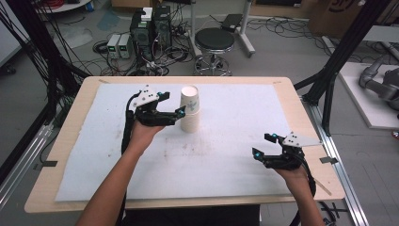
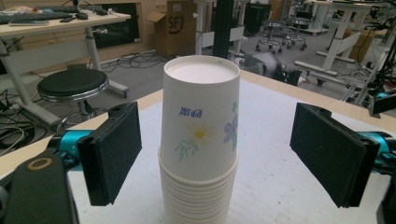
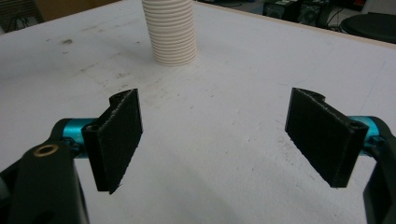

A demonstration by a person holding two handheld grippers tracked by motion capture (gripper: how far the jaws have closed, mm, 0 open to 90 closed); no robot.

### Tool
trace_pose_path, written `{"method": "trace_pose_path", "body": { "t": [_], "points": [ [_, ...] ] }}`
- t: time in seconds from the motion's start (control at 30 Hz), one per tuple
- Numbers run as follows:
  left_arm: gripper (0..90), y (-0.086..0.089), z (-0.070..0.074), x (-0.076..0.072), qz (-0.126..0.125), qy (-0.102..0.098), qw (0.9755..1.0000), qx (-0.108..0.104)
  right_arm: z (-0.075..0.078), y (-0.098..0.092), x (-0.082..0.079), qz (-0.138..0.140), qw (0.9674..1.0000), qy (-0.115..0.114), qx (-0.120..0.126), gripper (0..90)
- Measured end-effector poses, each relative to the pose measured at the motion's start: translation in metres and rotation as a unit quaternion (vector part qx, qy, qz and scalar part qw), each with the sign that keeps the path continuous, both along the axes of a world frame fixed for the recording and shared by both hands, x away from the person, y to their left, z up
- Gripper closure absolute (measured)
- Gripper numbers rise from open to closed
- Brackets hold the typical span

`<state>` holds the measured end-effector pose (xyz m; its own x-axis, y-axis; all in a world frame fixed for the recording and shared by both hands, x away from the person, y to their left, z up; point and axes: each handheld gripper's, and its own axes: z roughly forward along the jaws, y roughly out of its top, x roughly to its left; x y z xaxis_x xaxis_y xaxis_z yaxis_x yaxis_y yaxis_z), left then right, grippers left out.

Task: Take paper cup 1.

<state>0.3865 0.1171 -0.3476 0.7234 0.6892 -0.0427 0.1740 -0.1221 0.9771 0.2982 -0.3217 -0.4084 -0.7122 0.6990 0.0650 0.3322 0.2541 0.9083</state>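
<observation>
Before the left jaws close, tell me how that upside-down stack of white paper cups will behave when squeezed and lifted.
The upside-down stack of white paper cups is probably light, and the thin paper walls may dent under a hard squeeze. Tall and narrow, it could tip if one jaw touches first. The nested rims suggest the top cup might slide off alone. The left gripper stands open around it.

- The stack of paper cups (image 2: 200, 140) is showing matt, flower-printed sides.
- The white mat (image 1: 226, 155) is looking rough, stained.
- The table (image 1: 70, 122) edges are showing pale wood.
- Gripper pads (image 3: 119, 137) are looking matt black, foamy.
</observation>
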Motion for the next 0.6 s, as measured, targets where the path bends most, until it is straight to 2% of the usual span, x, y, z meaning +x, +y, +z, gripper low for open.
{"method": "trace_pose_path", "body": {
  "t": [0.33,0.6],
  "points": [
    [16.3,-0.019,0.006,0.025,0.006,0.014,0.9998,0.015,0.000,0.001,0.001,0.002,1.0000,-0.001,0.001,19.5],
    [16.3,-0.031,0.005,0.038,0.004,0.023,0.9996,0.018,0.000,0.001,0.001,0.003,1.0000,0.002,0.003,19.6]
  ]
}}
